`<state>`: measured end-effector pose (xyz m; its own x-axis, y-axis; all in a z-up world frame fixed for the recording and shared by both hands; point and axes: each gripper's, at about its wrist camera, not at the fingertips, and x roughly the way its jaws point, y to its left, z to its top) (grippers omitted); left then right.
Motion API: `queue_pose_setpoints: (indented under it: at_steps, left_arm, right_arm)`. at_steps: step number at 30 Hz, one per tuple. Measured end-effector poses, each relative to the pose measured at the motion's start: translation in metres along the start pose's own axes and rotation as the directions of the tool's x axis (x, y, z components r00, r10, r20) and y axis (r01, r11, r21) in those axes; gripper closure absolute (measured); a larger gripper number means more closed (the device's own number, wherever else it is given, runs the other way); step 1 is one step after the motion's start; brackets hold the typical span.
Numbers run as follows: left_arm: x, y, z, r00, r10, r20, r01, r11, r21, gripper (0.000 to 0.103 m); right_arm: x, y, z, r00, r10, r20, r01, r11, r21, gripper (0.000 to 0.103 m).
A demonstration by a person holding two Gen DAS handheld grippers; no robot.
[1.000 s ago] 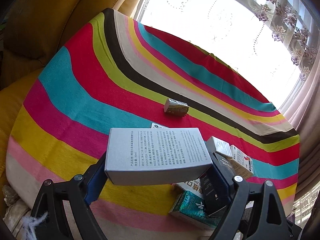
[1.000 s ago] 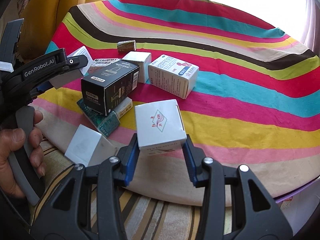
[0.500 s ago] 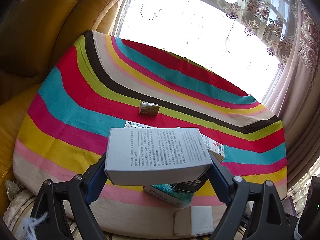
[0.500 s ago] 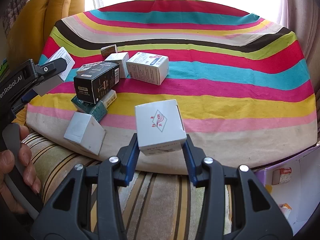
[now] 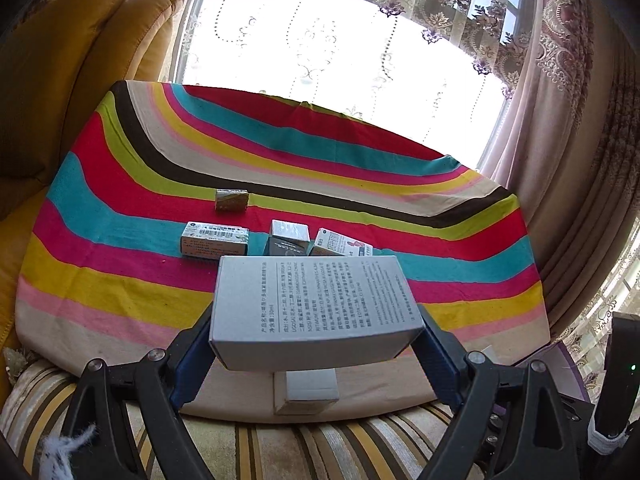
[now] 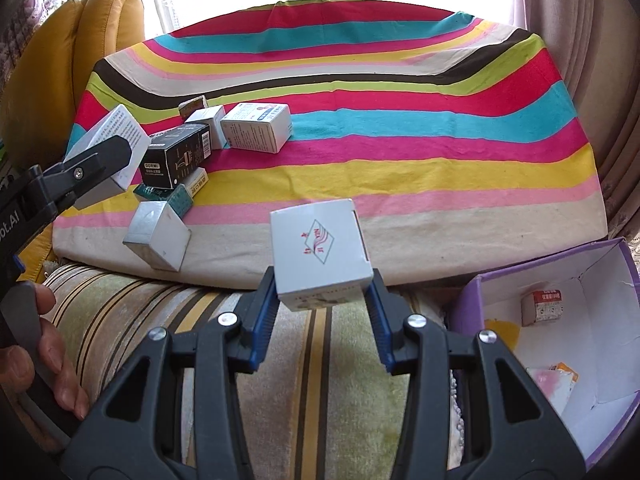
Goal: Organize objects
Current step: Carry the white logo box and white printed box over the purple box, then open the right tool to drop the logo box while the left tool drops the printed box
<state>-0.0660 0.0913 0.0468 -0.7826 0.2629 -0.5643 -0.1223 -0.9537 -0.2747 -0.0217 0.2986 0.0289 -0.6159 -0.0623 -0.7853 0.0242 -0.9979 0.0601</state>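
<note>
The left hand-held gripper (image 5: 316,336) clamps a grey printed carton (image 5: 314,304); the right hand-held gripper (image 6: 322,312) grips a white logo box (image 6: 318,250), lower centre.

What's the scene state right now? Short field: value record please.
left gripper: shut on grey printed box, held in the air
right gripper: shut on white box with red logo, held in the air
striped cloth: several boxes left, clustered at its left
black box: lying on top of other boxes
purple bin: lower right, open, a few small items inside
</note>
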Motion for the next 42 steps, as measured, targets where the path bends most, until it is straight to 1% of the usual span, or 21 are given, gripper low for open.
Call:
queue_pose_setpoints:
  at_steps: [9,16,21,28,34,42]
  left_arm:
    - [-0.003,-0.037,-0.014,0.994,-0.08,-0.077,0.084,0.995,0.059,0.013]
    - [0.001,-0.077,-0.03,0.978,-0.145,-0.151,0.163,0.98,0.116,0.013]
    - [0.003,-0.104,-0.037,0.966,-0.177,-0.19,0.207,0.966,0.154,0.013]
    - [0.007,-0.143,-0.048,0.944,-0.218,-0.247,0.273,0.939,0.211,0.013]
    - [0.012,-0.172,-0.057,0.926,-0.245,-0.286,0.32,0.912,0.255,0.013]
    - [0.015,-0.208,-0.068,0.901,-0.282,-0.329,0.385,0.869,0.31,0.013]
  right_arm:
    - [-0.023,-0.034,-0.015,1.0,-0.023,0.004,0.022,0.997,0.07,0.056]
    - [-0.037,-0.068,-0.027,0.998,-0.061,0.005,0.06,0.991,0.12,0.056]
    - [-0.046,-0.096,-0.038,0.995,-0.096,-0.001,0.095,0.982,0.163,0.056]
    - [-0.057,-0.138,-0.057,0.988,-0.151,-0.017,0.151,0.961,0.23,0.056]
    - [-0.069,-0.17,-0.071,0.979,-0.203,-0.034,0.204,0.935,0.29,0.056]
    - [-0.082,-0.198,-0.079,0.957,-0.287,-0.045,0.286,0.902,0.325,0.056]
